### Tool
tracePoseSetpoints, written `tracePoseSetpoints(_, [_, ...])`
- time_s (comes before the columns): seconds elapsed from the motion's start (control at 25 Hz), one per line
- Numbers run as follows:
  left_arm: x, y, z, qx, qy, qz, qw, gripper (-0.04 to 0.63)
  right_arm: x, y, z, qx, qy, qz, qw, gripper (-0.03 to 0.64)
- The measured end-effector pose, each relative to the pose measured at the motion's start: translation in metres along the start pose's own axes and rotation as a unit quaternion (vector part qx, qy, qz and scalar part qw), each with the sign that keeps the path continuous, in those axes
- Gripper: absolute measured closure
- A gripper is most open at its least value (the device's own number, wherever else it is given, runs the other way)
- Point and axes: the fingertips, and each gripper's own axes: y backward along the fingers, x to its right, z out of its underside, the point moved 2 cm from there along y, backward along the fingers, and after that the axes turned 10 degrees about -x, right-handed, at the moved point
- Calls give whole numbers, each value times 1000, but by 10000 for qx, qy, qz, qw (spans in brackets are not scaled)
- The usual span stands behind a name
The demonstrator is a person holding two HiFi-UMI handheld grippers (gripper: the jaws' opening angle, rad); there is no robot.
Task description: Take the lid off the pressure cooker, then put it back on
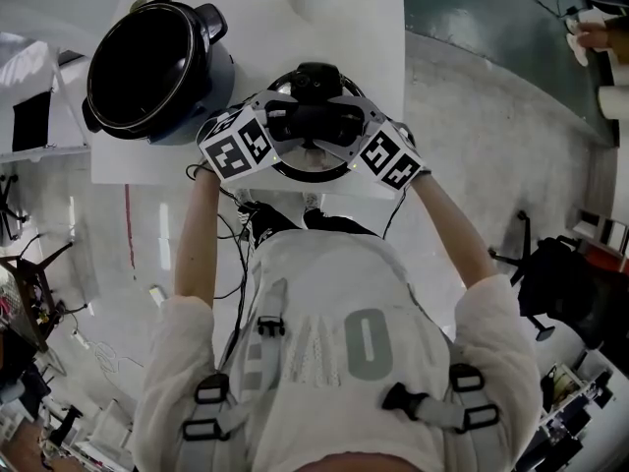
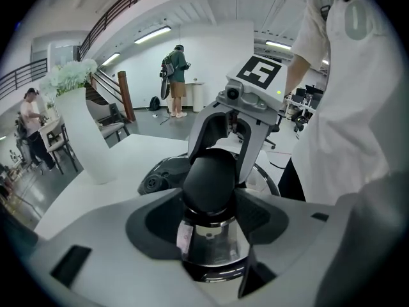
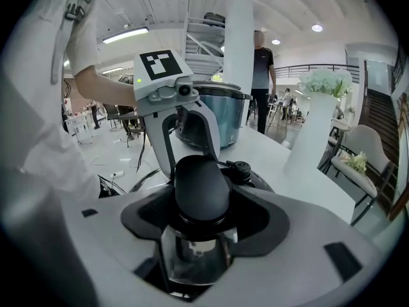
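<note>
While the one pressure cooker pot [image 1: 147, 62] stands open on the white table [image 1: 344, 18], its single lid [image 1: 313, 163] lies just beside it at the table's near edge, though I cannot tell whether it rests there or hangs just above. Two grippers meet over it from opposite sides, the left gripper [image 2: 208, 216] and the right gripper [image 3: 201, 229] each pinching the lid's handle [image 2: 208, 181], and together they hide most of the lid from above. One white vase [image 3: 313, 130] of pale flowers stands near the pot, and a person [image 3: 262, 62] stands well behind it.
</note>
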Motion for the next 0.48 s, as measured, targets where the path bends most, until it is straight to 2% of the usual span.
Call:
tracePoseSetpoints(0.28, [1,0,0,101,59,-53,9999,344,-1,-1,3,-86,-1,-1,10000,331])
tracePoseSetpoints(0.48, [0,-1,0,127,377,109,9991,342,0,1,-1,-195,-162,-247,9994,328])
